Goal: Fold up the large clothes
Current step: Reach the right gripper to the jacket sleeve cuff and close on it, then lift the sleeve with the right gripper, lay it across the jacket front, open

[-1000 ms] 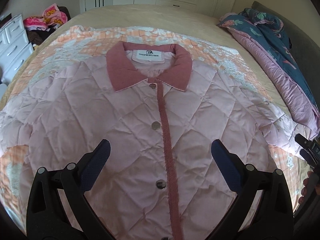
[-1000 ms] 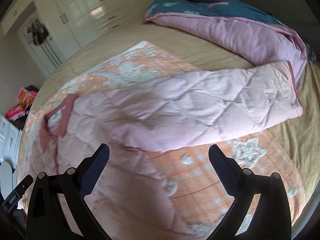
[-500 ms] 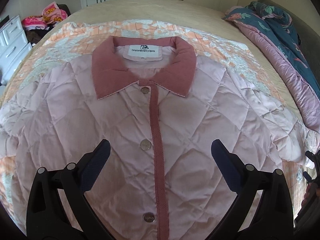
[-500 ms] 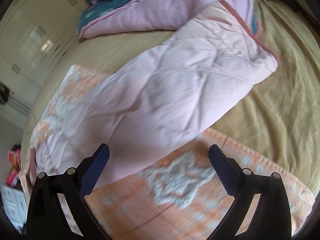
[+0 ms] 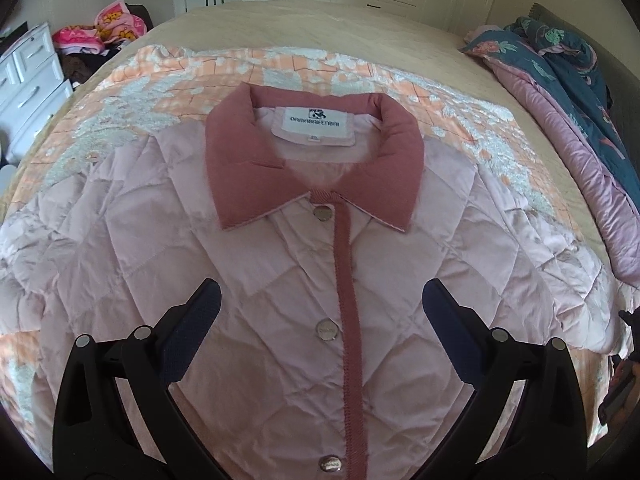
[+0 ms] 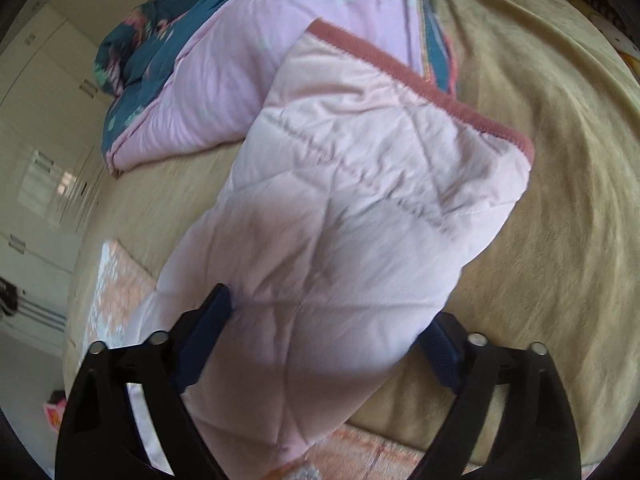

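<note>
Left wrist view: pale pink quilted jacket with a dusty-rose collar (image 5: pixel 320 264) lies flat, buttoned, front up on the orange-and-white patterned blanket (image 5: pixel 240 64) over the beige bed (image 5: pixel 312 20). No fold made yet. My left gripper (image 5: pixel 322 308) hovers over the chest, jaws wide, holding nothing.

Right wrist view: the jacket's sleeve with rose-trimmed cuff (image 6: pixel 360 208) is stretched out onto the bed toward the teal floral duvet (image 6: pixel 168 64). My right gripper (image 6: pixel 328 328) straddles it, jaws closing, pads not clearly pinching. Both sleeves and body folds remain.

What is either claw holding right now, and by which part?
Left claw: open, nothing held. Right claw: closing around the pink jacket's sleeve, partway along it, not yet clearly gripped.
</note>
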A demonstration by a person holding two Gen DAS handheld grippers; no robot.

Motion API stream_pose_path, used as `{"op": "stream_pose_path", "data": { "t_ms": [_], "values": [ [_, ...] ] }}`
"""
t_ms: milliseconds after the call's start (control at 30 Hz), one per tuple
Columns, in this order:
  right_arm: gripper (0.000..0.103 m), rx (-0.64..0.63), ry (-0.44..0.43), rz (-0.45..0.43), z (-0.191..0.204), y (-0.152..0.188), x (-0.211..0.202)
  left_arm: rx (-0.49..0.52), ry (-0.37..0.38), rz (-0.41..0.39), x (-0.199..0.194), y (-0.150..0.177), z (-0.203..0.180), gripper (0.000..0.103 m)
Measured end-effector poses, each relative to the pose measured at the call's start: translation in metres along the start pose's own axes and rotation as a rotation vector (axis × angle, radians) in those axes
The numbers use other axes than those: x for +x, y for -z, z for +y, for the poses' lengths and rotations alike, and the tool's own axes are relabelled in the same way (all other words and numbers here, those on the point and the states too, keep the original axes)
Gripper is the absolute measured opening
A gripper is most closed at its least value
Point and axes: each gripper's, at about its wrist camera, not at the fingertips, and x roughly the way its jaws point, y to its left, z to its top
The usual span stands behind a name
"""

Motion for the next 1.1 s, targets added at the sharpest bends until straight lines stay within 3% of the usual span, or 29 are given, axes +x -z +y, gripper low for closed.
{"op": "stream_pose_path", "data": {
  "t_ms": [33,100,200,300,700,1100],
  "values": [
    [0.063,0.011,-0.006,-0.009,-0.002,-0.001,-0.002,-0.005,0.006,-0.002,-0.002,-0.002,0.003,0.095],
    [0.039,0.019,-0.042,-0.035,-0.006,-0.002,-0.011,-0.008,0.018,-0.008,-0.006,-0.005,0.006,0.095],
    [0.026,-0.018,-0.126,-0.071,0.000,-0.003,-0.028,-0.003,0.023,-0.018,-0.013,-0.008,0.010,0.095],
    [0.019,-0.095,-0.197,-0.101,0.024,-0.001,-0.047,0.004,0.032,-0.025,-0.022,-0.011,0.012,0.095],
    [0.016,-0.345,-0.397,-0.157,0.130,0.020,-0.127,0.034,0.060,-0.104,-0.079,-0.022,0.020,0.095],
    [0.015,-0.581,-0.516,-0.142,0.232,0.075,-0.194,-0.033,0.112,-0.143,-0.118,-0.032,0.070,0.095]
  ]
}}
